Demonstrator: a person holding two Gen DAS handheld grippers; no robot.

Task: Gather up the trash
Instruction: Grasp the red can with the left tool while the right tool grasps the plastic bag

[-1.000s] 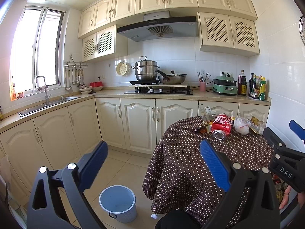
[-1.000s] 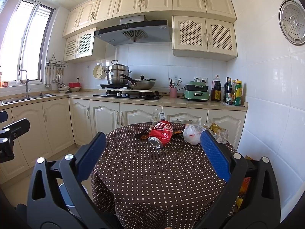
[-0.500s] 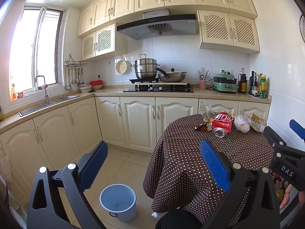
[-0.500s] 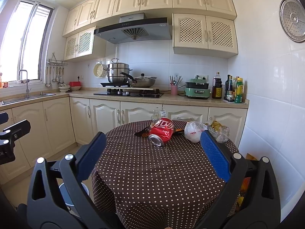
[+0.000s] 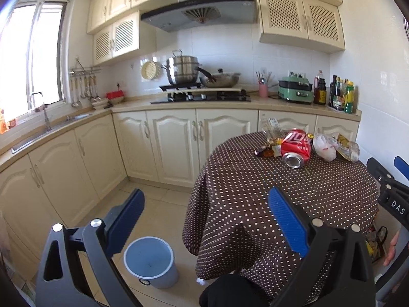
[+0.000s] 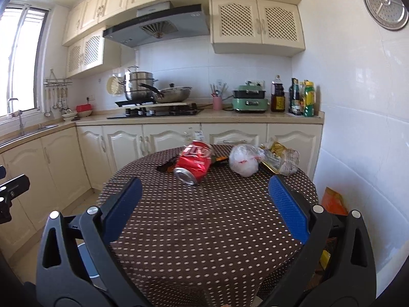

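Round table (image 6: 204, 230) under a brown polka-dot cloth, kitchen counter behind; blue bucket (image 5: 150, 261) on the floor just left of the table. Both grippers empty, jaws spread wide: left gripper (image 5: 205, 217) over the table's left edge and floor, right gripper (image 6: 204, 199) above the near tabletop. Trash clustered at the far side: crushed red can (image 6: 194, 162) on its side, white plastic bag (image 6: 244, 163) just right of it, then a crumpled gold wrapper (image 6: 281, 160).

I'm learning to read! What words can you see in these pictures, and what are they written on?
"DAS": white letters on the black right tool, seen from the left camera.
Red can: white logo, too distorted to read.
Range hood: small badge, too blurred.
Bottles on the counter: labels too small.
White bag: red print, unreadable.
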